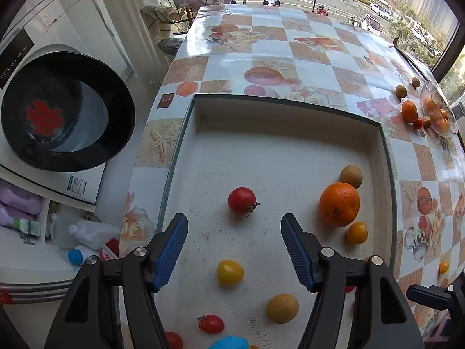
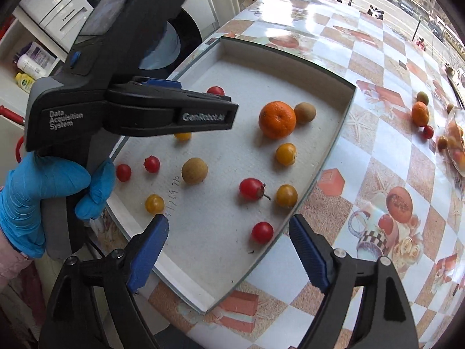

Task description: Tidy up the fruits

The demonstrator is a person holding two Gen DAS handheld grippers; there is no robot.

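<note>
A white tray [image 1: 279,110] holds several small fruits. In the left wrist view my left gripper [image 1: 234,228] is open and empty above the tray floor, just short of a red tomato [image 1: 242,200], with a yellow tomato [image 1: 229,272] below between its arms. An orange [image 1: 339,204] and a brown longan [image 1: 351,176] lie to the right. In the right wrist view my right gripper [image 2: 228,234] is open and empty over the tray's near corner, by a red tomato [image 2: 262,232]. The same tray [image 2: 334,142] and orange [image 2: 277,119] show there. The left gripper [image 2: 215,110] hangs above the tray.
A clear bag of fruit [image 1: 437,113] lies at the table's far right with an orange [image 1: 409,111] and small fruits beside it. A washing machine [image 1: 66,110] stands left of the table. Bottles [image 1: 87,232] sit below it. The checked tablecloth [image 1: 290,46] stretches toward the window.
</note>
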